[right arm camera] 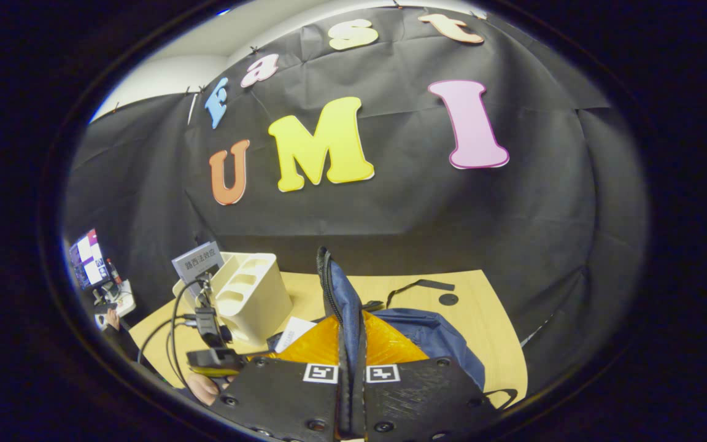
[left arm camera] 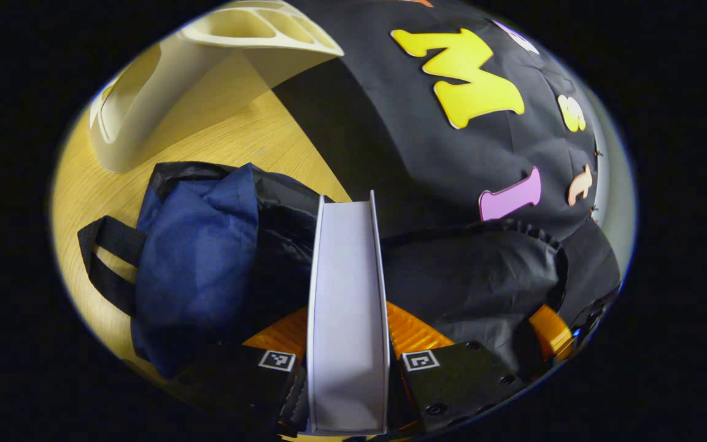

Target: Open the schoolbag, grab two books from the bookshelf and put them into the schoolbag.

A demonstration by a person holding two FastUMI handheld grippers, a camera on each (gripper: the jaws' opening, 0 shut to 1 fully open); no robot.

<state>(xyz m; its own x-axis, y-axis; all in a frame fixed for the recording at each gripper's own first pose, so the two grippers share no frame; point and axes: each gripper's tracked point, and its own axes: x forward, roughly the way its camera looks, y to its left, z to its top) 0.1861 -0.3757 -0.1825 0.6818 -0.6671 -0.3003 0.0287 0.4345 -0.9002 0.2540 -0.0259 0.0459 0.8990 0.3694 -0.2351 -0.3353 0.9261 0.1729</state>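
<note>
Fingers (left arm camera: 347, 368) on our left pinch a book (left arm camera: 347, 307) upright over the open schoolbag (left arm camera: 206, 258); our right fingers (right arm camera: 351, 374) clamp its rim (holding the mouth up). Next, we judge, lower the book inside.

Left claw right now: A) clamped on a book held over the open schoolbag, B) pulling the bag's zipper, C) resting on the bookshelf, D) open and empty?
A: the left claw has both fingers pressed on the book, its far end over the schoolbag.
</note>
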